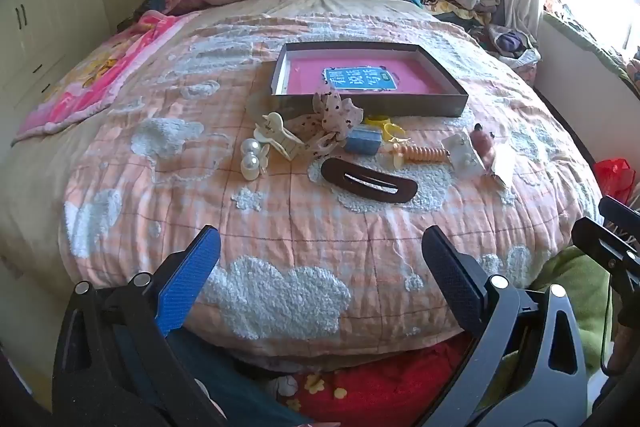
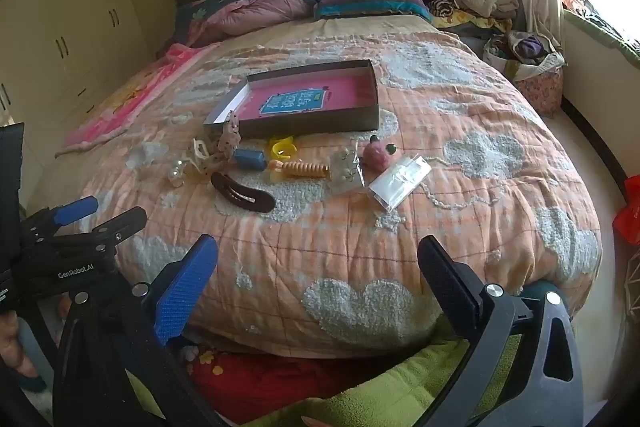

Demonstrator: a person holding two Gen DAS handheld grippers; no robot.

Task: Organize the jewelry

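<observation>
left gripper [image 1: 320, 259] and right gripper [image 2: 318, 261]: each hovers over the near edge of the quilt [image 1: 304, 227], jaws spread wide with nothing between them. each carries one blue pad and one black pad.

shallow grey box [image 1: 372, 103] (pink sheet with a blue label lying inside) rests on the quilt at 12 o'clock of the accessory cluster. in the left wrist view, the cluster lies just below the box:
- brown oval hair clip [image 1: 369, 181], at 6 o'clock of the cluster, nearest the grippers;
- two pearl balls [image 1: 250, 157], at 9 o'clock, beside a cream claw clip [image 1: 280, 137];
- spotted fabric bow [image 1: 338, 113], touching the box's front wall;
- blue block [image 1: 362, 141] and yellow ring [image 1: 384, 125], at centre;
- orange spiral piece [image 1: 420, 153], at 3 o'clock of the blue block;
- pink fuzzy item [image 2: 378, 155] and clear packet [image 2: 400, 181], at the right end.
</observation>
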